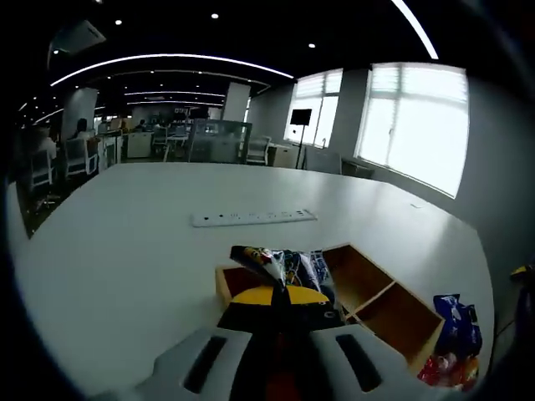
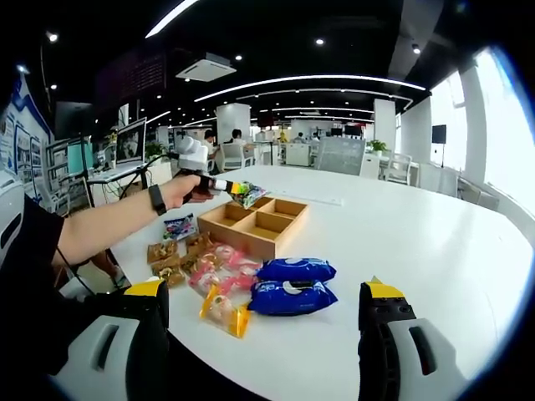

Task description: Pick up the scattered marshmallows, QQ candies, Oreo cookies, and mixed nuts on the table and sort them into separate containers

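Observation:
In the left gripper view my left gripper [image 1: 280, 307] is shut on a colourful snack packet [image 1: 280, 263]. It hangs over the left end of a wooden divided tray [image 1: 393, 322]. The right gripper view has the same left gripper [image 2: 224, 185] in a person's hand, holding that packet [image 2: 248, 195] above the tray [image 2: 251, 238]. My right gripper [image 2: 264, 291] stands wide open, nothing between its jaws, just short of two blue Oreo packs [image 2: 294, 270]. Left of them lie pink marshmallow packets [image 2: 219, 263], a yellow packet [image 2: 224, 311], brown nut packets [image 2: 163, 251] and a bluish candy packet [image 2: 180, 225].
A white power strip [image 1: 253, 218] lies on the white table [image 1: 125, 242] beyond the tray. Blue packs [image 1: 456, 322] sit right of the tray in the left gripper view. The person's forearm [image 2: 109, 221] reaches across from the left. Office desks and chairs stand far behind.

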{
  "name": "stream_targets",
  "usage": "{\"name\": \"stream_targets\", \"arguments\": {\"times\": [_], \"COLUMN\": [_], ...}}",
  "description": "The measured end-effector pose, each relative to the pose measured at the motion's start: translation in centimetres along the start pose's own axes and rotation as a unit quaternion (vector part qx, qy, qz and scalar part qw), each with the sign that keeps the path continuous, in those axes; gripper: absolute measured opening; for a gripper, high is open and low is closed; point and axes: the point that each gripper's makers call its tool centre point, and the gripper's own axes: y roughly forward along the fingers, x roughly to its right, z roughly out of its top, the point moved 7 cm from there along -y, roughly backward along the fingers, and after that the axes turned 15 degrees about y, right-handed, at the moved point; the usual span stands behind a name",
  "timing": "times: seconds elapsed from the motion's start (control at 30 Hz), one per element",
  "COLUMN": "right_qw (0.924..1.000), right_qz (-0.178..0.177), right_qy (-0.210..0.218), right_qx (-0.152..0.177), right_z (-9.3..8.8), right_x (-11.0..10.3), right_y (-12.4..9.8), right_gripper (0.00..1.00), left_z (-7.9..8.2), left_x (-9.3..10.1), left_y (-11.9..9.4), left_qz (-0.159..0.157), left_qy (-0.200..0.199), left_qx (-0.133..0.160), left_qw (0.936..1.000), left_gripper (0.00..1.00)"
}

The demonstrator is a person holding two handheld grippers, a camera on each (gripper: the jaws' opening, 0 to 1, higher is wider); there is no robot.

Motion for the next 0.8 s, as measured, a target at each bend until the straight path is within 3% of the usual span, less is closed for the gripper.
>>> {"name": "stream_targets", "arguments": {"times": [0.57,0.8], "right_qw": [1.0000,1.0000], "right_qz": [-0.003,-0.005], "right_qy": [-0.007,-0.005], "right_qx": [-0.003,-0.004], "right_z": [-0.05,-0.13], "right_x": [-0.16,0.06], "right_y": [0.05,-0.03], "right_gripper": [0.90,0.90], "left_z": [0.01,-0.28], "left_x": [0.04,0.23], "left_y": [0.84,0.68], "left_qz": [0.011,0.032], "left_qy": [0.026,0.055], "left_qx": [-0.009,-0.013], "left_qw": [0.9996,0.9979], "left_gripper": [0.07,0.07]}}
